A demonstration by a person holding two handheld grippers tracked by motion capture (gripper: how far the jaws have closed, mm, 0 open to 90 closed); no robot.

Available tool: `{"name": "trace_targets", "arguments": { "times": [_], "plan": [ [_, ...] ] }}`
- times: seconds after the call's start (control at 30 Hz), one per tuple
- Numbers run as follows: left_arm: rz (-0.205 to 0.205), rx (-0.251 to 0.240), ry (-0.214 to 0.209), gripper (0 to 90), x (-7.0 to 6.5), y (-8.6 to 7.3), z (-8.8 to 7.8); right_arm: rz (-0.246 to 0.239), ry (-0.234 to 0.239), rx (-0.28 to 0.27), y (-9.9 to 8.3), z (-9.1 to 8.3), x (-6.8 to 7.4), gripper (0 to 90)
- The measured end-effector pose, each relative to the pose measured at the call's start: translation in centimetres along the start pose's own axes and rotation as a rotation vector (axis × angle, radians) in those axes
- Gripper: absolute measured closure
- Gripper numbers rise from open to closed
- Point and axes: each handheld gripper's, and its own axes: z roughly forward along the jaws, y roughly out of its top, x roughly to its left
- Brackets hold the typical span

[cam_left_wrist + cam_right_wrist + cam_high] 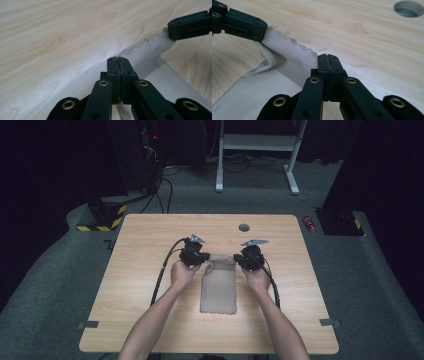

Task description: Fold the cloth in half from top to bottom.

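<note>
Your left gripper (200, 260) and right gripper (240, 259) are each clamped tight on a far corner of the unlabelled beige cloth (218, 290), which trails toward 6 o'clock at the worktop's (140, 270) centre.

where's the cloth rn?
High view: the cloth lies mid-table between the hands, its far edge pinched by the left tongs and right tongs.
</note>
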Motion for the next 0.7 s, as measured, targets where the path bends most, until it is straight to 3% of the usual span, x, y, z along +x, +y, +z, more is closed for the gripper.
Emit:
{"name": "trace_targets", "arguments": {
  "times": [0.33,0.53,0.7],
  "plan": [
    [0.018,-0.022,-0.025,88.6,-0.7,-1.3,-1.1,-0.017,0.042,-0.011,-1.7,-0.5,0.6,89.8],
    [0.047,-0.028,-0.040,88.5,-1.4,-2.1,-2.0,-0.052,0.063,-0.015,-3.1,-1.3,1.4,89.8],
    [0.044,-0.044,-0.061,88.4,-1.7,-2.9,-2.8,-0.078,0.078,-0.017,-3.9,-2.1,2.2,89.8]
  ]
}}
